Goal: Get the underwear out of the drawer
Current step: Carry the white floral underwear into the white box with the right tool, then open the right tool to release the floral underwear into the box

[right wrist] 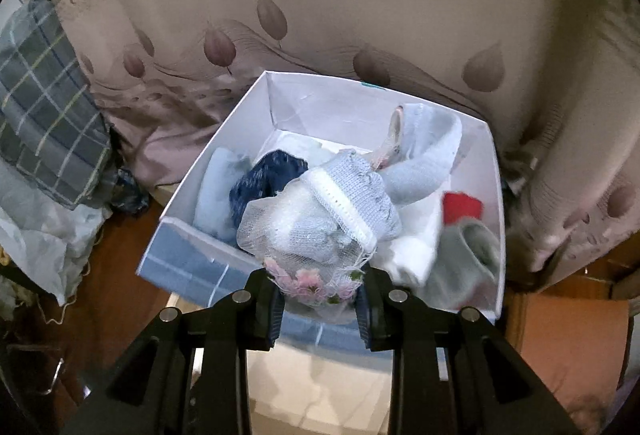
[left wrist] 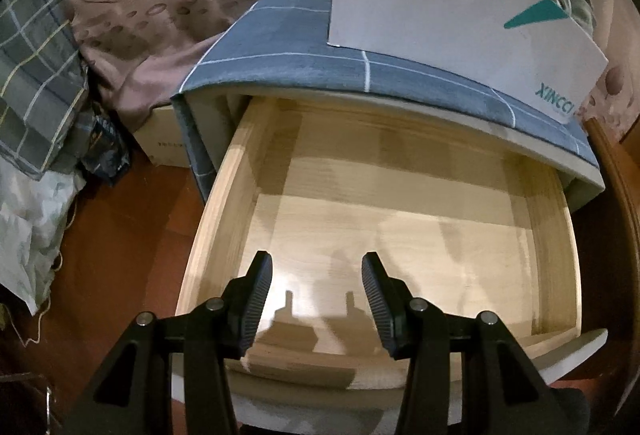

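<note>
**Underwear clamped over the white box, drawer showing bare**

We are holding a bundled piece of underwear [right wrist: 320, 231] in the right gripper [right wrist: 320, 299], its jaws closed tight on the lacy, flower-trimmed end. The knitted pale-blue part, with its white elastic band, is bulging forward just above the white cardboard box [right wrist: 276, 95], which is sitting on the blue checked cloth [left wrist: 280, 47] covering the cabinet. Inside the box we are seeing a dark blue garment [right wrist: 268, 175], a red item [right wrist: 462, 207] and grey socks [right wrist: 468, 247]. From the left wrist view, the wooden drawer [left wrist: 224, 195] below the box is standing pulled out, and its visible floor is bare. The left gripper [left wrist: 317, 271] is hovering over the drawer's front part, jaws apart with nothing between them.

We are judging the risks from here. Only the thin netting is pinched, so the heavier knitted bulk could slip free or tear the mesh if we swing it. Loose threads could catch the box's near wall and tip the light box off the cloth. Letting go too early would drop it short of the box, onto the cloth edge or back into the drawer.
</note>
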